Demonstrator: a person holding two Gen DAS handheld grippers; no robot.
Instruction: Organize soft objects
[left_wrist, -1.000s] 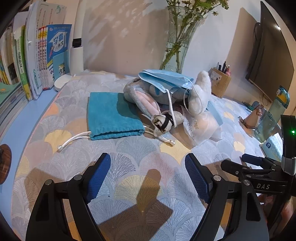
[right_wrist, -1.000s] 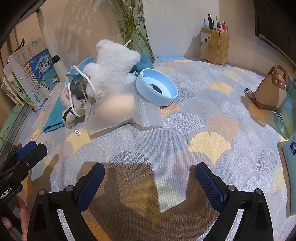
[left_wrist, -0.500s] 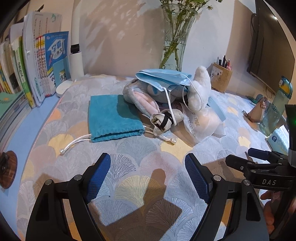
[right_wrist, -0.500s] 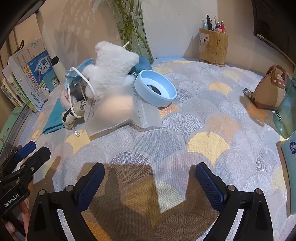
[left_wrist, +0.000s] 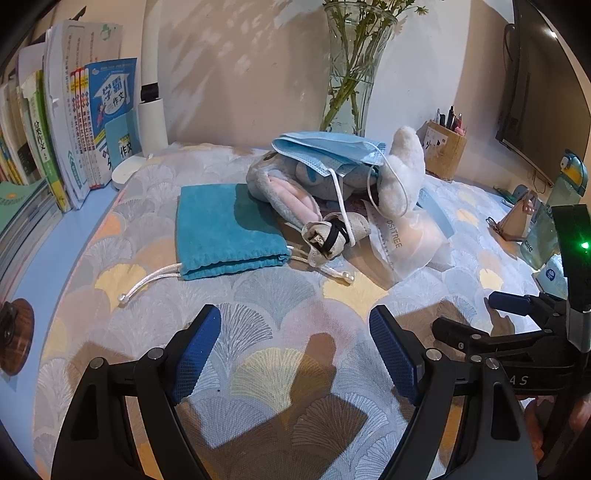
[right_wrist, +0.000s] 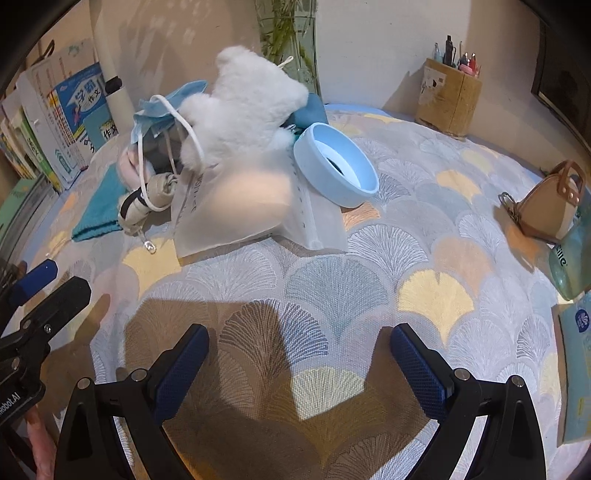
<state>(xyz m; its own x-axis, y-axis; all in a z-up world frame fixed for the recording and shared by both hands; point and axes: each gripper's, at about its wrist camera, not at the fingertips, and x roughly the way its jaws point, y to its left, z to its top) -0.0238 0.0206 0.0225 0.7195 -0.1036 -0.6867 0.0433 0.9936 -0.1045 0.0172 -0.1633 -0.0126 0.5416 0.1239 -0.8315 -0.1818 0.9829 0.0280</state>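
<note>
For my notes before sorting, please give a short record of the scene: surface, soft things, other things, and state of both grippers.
surface: patterned cloth
soft things: teal pouch, face mask, white plush, grey plush, all piled together
other things: blue ring, glass vase, pen holder
left gripper: open, empty
right gripper: open, empty

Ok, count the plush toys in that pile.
2. A white plush on top at the pile's right, and a grey plush beneath the face mask. More may be hidden underneath.
</note>
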